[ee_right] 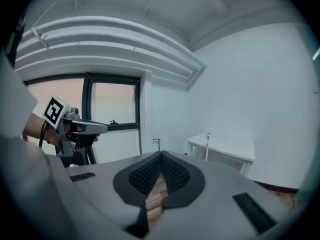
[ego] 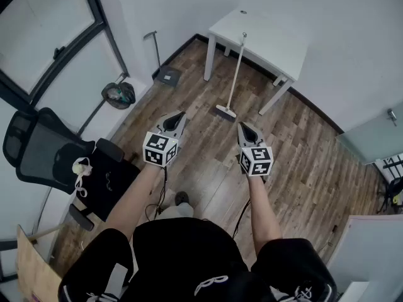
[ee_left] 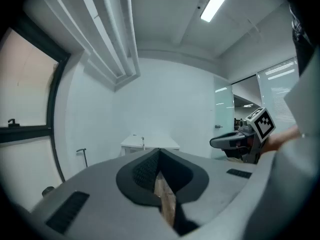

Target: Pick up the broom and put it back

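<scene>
The broom leans upright against the front of the white table, its head on the wood floor ahead of me. My left gripper and right gripper are held side by side at about waist height, both pointing toward it and well short of it. Both are shut with nothing between the jaws. In the left gripper view the shut jaws aim at the distant table. From the right gripper view, the broom handle stands thin against the table beyond the shut jaws.
A dustpan with a long upright handle stands by the wall left of the table. A dark bin sits under the window. A black office chair is at my left, a wooden board behind it. A glass door is at right.
</scene>
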The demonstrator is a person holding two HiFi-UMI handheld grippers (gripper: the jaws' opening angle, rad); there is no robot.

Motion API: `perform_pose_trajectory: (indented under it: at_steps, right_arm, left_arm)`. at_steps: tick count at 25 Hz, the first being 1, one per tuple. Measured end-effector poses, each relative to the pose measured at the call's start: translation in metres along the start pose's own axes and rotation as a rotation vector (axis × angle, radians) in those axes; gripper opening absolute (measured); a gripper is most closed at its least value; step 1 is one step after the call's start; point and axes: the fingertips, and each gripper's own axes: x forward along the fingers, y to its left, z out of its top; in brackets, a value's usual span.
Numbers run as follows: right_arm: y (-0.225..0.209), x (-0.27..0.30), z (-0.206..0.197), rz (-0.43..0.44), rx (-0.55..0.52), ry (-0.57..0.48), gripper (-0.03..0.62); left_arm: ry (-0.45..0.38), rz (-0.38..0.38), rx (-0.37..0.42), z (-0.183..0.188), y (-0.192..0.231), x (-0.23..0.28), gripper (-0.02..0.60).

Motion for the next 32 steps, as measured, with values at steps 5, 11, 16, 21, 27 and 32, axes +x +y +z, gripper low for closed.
perform_pose_trajectory:
  at_steps: [5,11,16,21,27,32]
  right_arm:
    - [0.003,-0.035,-0.011,-0.012,0.006,0.005,0.025]
    - [0.011,-0.054,-0.015,-0.028,-0.001,0.013,0.025]
    - [0.017,-0.057,-0.016,-0.050,0.001,0.014,0.026]
    - [0.021,-0.056,-0.017,-0.071,0.002,0.023,0.026]
    - [0.023,-0.055,-0.021,-0.102,0.009,0.022,0.026]
    - [0.007,-0.058,-0.027,-0.136,0.038,0.022,0.026]
  left_arm:
    - [0.009,-0.015,0.005,-0.005,-0.033,-0.024,0.017]
    - [-0.005,-0.017,-0.010,-0.005,-0.042,-0.040,0.017]
    - [-0.006,-0.031,-0.012,-0.009,-0.036,-0.043,0.017]
    - [-0.009,-0.056,-0.020,-0.009,-0.031,-0.042,0.018]
    - [-0.004,-0.086,0.001,-0.011,-0.023,-0.039,0.017]
    - [0.017,-0.116,0.012,-0.014,-0.027,-0.020,0.017]
